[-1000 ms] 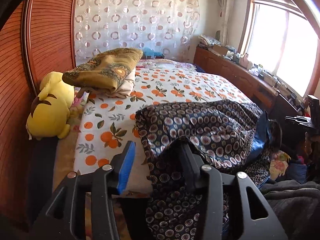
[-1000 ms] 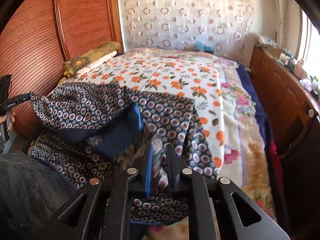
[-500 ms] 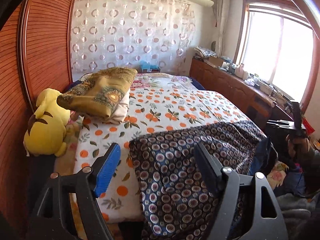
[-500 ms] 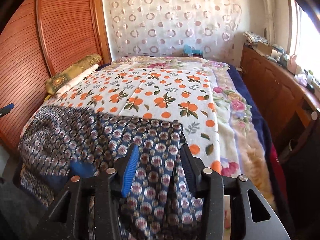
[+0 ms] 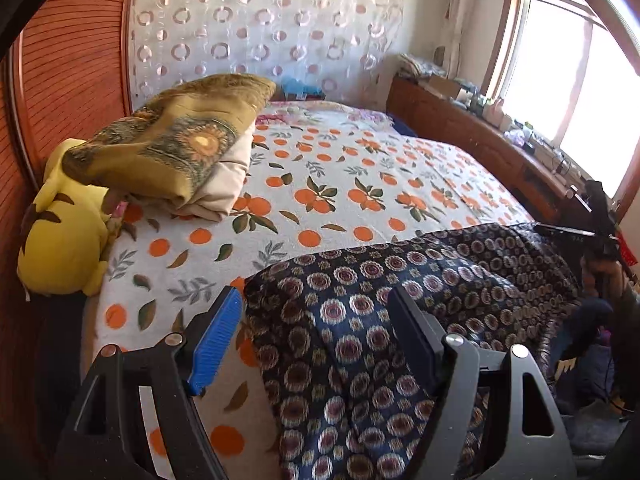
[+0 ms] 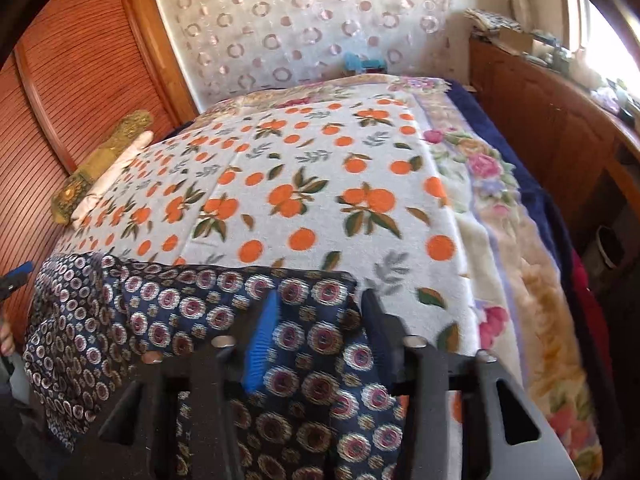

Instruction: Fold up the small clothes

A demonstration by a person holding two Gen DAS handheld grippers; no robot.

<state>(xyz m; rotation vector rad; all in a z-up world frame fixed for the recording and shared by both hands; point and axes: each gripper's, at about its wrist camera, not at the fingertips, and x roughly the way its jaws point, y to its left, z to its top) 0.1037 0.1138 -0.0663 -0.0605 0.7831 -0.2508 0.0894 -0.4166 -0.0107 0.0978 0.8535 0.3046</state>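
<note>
Orange-print bedspread (image 5: 328,184) carries the navy medallion-patterned garment (image 5: 400,288), both grippers gaping, pads off it.

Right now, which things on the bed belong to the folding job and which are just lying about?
Part of the job:
- navy patterned garment, spread over the near edge of the bed
- left gripper, jaws open around its corner
- right gripper, jaws open, cloth between them

Lying about:
- yellow plush toy
- folded brown blanket
- orange-print bedspread

Navy medallion-print garment (image 5: 360,320), orange-print bedspread (image 5: 340,184)
</note>
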